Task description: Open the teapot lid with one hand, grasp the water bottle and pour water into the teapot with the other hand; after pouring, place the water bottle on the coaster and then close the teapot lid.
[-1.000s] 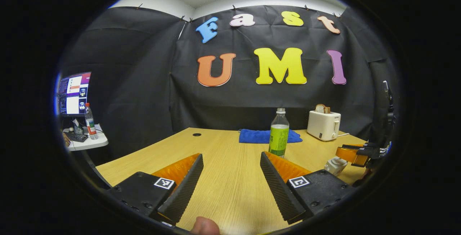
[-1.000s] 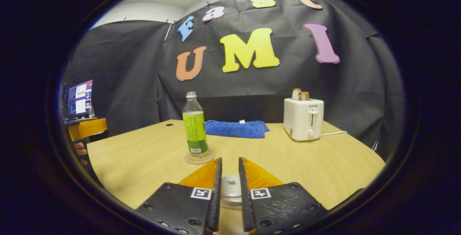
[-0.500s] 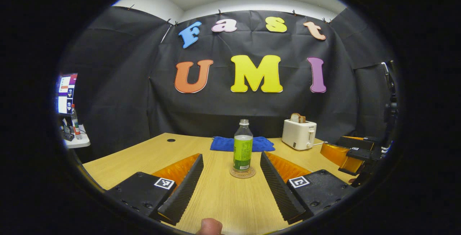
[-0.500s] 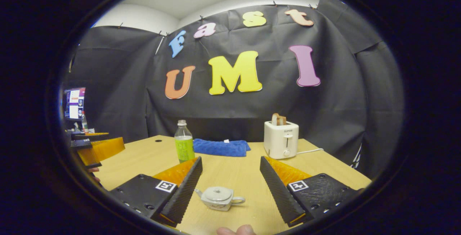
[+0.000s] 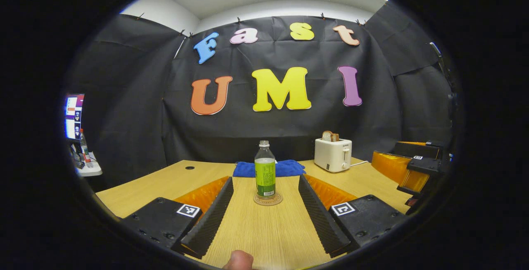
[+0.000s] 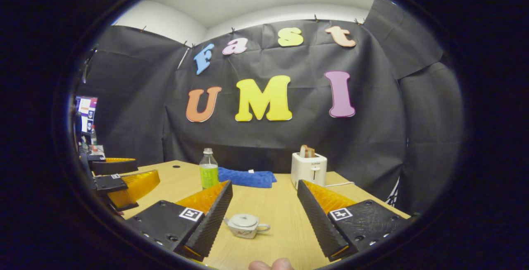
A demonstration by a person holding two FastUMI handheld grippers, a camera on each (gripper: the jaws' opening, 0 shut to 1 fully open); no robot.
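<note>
Surface (image 5: 264, 237) of light wood is carrying everything you are working with. A white toaster (image 5: 333, 154) is sitting at the back with bread sticking out of the top, and a blue towel (image 5: 285, 168) is lying flat beside it.

You are holding the left hand-held gripper (image 5: 264, 210) low over the surface with its fingers spread wide and nothing between them. You are holding the right hand-held gripper (image 6: 264, 212) the same way, spread wide and pinching nothing.

The water bottle (image 5: 265, 173) is standing upright on the round coaster (image 5: 268, 199), in front of the towel. In the left gripper view it is showing right between your fingers, but farther off and not touching them.

The little teapot (image 6: 245, 225) is sitting on the surface with its lid (image 6: 244, 220) on. In the right gripper view it is showing between your open fingers, apart from both.
</note>
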